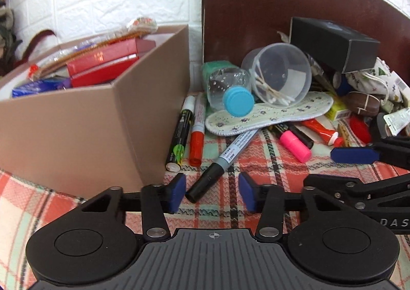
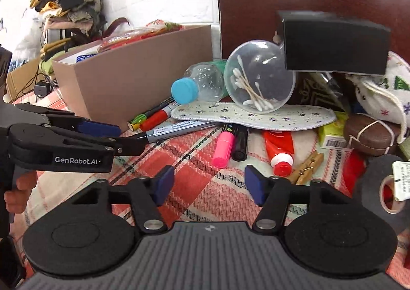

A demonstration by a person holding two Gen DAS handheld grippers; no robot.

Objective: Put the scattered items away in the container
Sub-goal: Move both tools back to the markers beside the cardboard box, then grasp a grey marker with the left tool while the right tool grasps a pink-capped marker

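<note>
A brown cardboard box [image 1: 89, 123] [image 2: 128, 79], with red boxes and packets inside, stands at the left. My left gripper [image 1: 212, 190] [image 2: 128, 137] sits low over the plaid cloth. The black cap of a grey marker [image 1: 235, 149] [image 2: 179, 131] lies between its blue pads [image 1: 179, 187], and a gap shows on each side of the cap. My right gripper [image 2: 208, 185] [image 1: 340, 169] is open over bare cloth, holding nothing. Just ahead of it lie a pink-capped marker [image 2: 224, 146] [image 1: 294, 145] and a red tube [image 2: 280, 149].
Beside the box lie a red marker [image 1: 197, 136] and a black-green marker [image 1: 179, 136]. Behind are a blue-capped bottle [image 1: 230, 87], a clear cup of cotton swabs [image 1: 282, 72], an insole [image 1: 269, 115], a black box [image 1: 333, 43] and a chair back [image 1: 256, 8]. A clothespin [image 2: 307, 167] and a tape roll [image 2: 384, 187] lie at the right.
</note>
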